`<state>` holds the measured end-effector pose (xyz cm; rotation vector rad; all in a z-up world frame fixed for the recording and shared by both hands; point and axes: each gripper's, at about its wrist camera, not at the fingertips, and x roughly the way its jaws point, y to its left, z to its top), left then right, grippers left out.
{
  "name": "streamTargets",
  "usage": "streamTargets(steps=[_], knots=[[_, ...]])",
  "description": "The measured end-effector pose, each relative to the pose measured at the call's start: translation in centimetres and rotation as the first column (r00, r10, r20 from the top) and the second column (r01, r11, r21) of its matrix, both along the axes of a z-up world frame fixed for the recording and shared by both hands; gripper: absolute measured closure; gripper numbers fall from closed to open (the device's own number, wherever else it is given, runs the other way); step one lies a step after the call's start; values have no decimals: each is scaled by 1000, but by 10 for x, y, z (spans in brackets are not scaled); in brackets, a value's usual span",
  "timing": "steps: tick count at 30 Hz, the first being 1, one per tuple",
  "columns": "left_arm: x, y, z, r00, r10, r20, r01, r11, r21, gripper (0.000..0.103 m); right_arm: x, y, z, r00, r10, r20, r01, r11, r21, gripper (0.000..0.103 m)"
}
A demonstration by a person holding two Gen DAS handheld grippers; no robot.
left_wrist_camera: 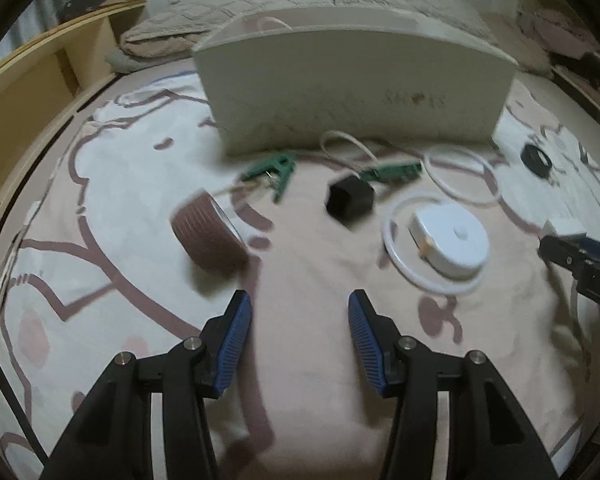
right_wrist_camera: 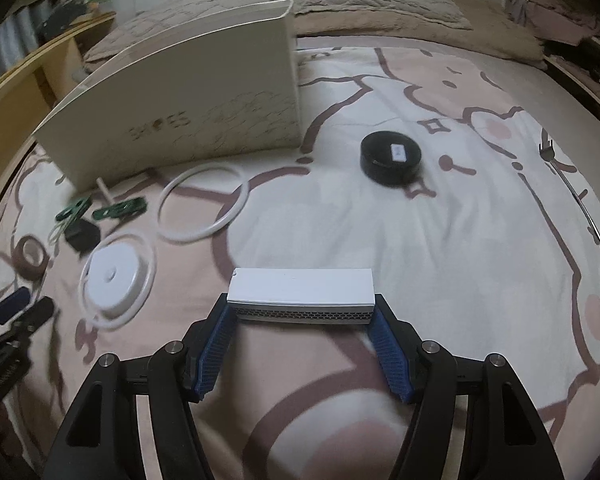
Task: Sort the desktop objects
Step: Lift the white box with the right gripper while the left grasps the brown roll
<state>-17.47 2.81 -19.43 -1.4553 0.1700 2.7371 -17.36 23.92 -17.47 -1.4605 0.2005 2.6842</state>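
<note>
I have the long white rectangular box (right_wrist_camera: 300, 294) clamped end to end in my right gripper (right_wrist_camera: 300, 312) above the pink patterned bedspread (right_wrist_camera: 460, 240), my left gripper (left_wrist_camera: 300, 308) hanging parted and empty near the round white tape measure (left_wrist_camera: 450, 242) and brown tape roll (left_wrist_camera: 206, 236)
</note>
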Motion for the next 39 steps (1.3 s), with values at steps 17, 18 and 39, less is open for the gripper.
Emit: streamTargets(steps=[17, 18, 39], knots=[[-13, -31, 7, 990, 137, -41, -137, 991, -2, 38, 14, -6, -1, 1000, 14, 14, -14, 1000, -20, 36], [-15, -36, 6, 988, 152, -40, -152, 988, 2, 36, 14, -7, -2, 1000, 14, 14, -13, 1000, -20, 36], [-58, -59, 3, 977, 187, -104, -184, 982, 38, 44, 13, -15, -2, 1000, 24, 18, -25, 1000, 16, 36]])
